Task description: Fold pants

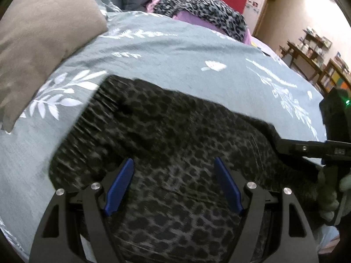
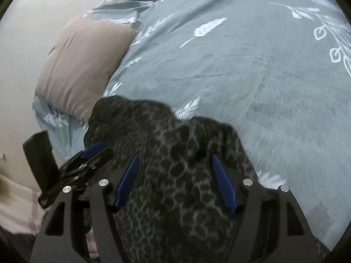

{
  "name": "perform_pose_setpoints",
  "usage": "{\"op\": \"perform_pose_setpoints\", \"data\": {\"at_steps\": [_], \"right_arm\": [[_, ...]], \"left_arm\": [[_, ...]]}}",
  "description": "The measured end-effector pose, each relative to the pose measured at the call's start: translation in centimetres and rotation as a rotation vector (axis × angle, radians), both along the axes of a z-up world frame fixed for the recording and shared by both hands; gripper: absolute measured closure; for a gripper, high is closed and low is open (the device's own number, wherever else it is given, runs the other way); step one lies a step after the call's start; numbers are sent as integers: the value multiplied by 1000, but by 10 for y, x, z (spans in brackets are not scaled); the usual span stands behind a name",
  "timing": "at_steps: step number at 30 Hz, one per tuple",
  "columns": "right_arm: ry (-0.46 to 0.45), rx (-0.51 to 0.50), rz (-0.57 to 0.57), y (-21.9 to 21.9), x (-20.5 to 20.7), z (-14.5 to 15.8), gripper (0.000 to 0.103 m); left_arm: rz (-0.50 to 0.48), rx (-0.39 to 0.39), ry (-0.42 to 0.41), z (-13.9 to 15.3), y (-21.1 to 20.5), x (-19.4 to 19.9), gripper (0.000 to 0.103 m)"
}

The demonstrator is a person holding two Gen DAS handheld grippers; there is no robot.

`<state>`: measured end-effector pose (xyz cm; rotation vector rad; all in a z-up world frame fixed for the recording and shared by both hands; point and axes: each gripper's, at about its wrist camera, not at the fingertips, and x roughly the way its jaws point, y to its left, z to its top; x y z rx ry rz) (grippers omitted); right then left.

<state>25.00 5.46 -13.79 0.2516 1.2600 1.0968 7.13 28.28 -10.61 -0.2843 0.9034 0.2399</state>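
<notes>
The dark grey leopard-print fabric pants (image 1: pixel 166 135) lie spread on a grey-green bedspread printed with white leaves (image 1: pixel 175 50), running across the bed with the gathered waistband toward the left in the left wrist view. The left gripper (image 1: pixel 174 164), black-framed with two blue fingers, hangs directly over the pants with its jaws spread apart; the cloth lies below and between the fingers, and no pad presses on it, so it is released. The right gripper (image 2: pixel 175 161), of the same build, also stands wide over the pants (image 2: pixel 175 153), where the fabric bunches up in a rumpled heap between its two blue fingers (image 2: pixel 128 179); the pads stand clear of the cloth on both sides. In the left wrist view the right gripper (image 1: pixel 307 148) reaches in from the right edge, at the pants' far end.

One pair of pants lies on the bed, with two grippers over it, each with two blue fingers. One tan rectangular pillow (image 1: pixel 43 32) rests at the bedspread's left edge, well apart from the pants. A second leopard-print cloth with purple lining (image 1: pixel 197 8) is piled at the far side.
</notes>
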Motion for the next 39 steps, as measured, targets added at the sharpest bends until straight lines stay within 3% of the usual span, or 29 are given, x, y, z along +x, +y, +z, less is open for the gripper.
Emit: {"op": "perform_pose_setpoints", "data": {"at_steps": [5,9,13,19,28,33,39], "right_arm": [[-23,-39,-88,-5,8,2,32],[-19,-66,-79,-14,-2,-4,32],[62,24,-18,-20,-10,-4,21],[78,73,6,-4,2,-7,21],[145,254,-161,-9,50,1,22],[105,163,-156,-3,52,-1,26],[-81,32,-124,-21,25,17,26]], "left_arm": [[46,-27,-18,2,24,0,27],[45,-31,-22,0,34,-1,27],[43,-42,-25,-4,36,-1,27],[35,-25,-18,-7,33,2,25],[20,-25,-25,-12,35,1,25],[15,-24,-22,-13,36,3,25],[11,-42,-25,-10,44,1,26]]}}
